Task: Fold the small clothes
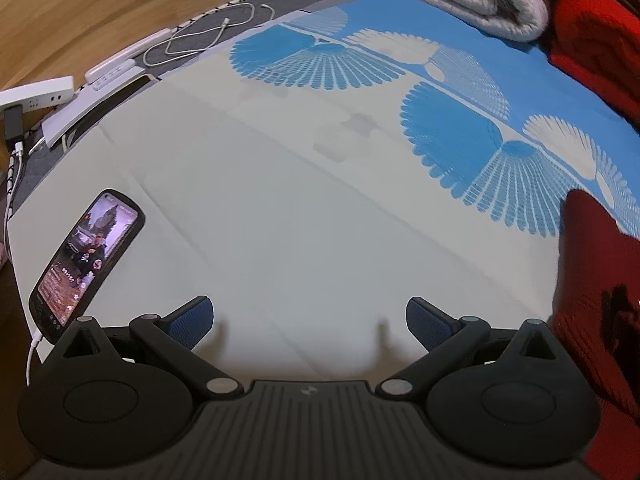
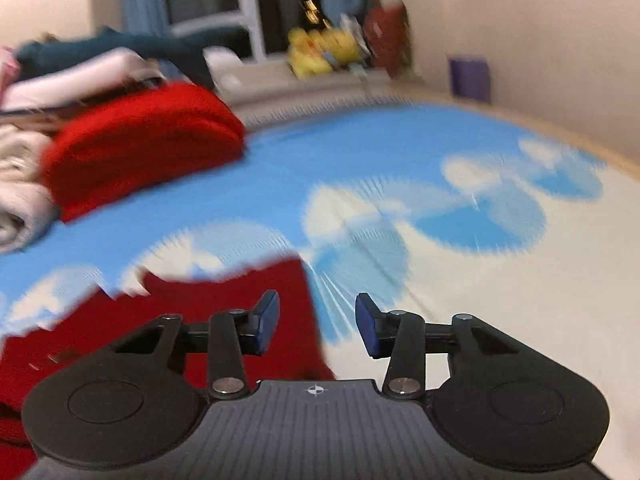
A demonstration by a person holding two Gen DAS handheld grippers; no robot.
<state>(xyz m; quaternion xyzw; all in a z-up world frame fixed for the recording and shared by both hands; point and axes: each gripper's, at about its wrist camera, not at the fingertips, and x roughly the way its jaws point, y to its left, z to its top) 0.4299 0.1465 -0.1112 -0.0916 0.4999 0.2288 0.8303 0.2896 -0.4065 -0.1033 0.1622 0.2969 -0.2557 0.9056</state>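
Two hand-held grippers hang over a bed sheet [image 1: 280,208] printed cream and blue. Left hand-held gripper [image 1: 308,320], at the bottom of its frame, has its jaws spread wide over bare cream sheet with nothing between them. Right hand-held gripper [image 2: 316,324], in a blurred frame, has its jaws partly apart and empty. A red garment [image 2: 168,320] lies at lower left, under its left finger. A phone [image 1: 86,264] lies at left, screen lit.
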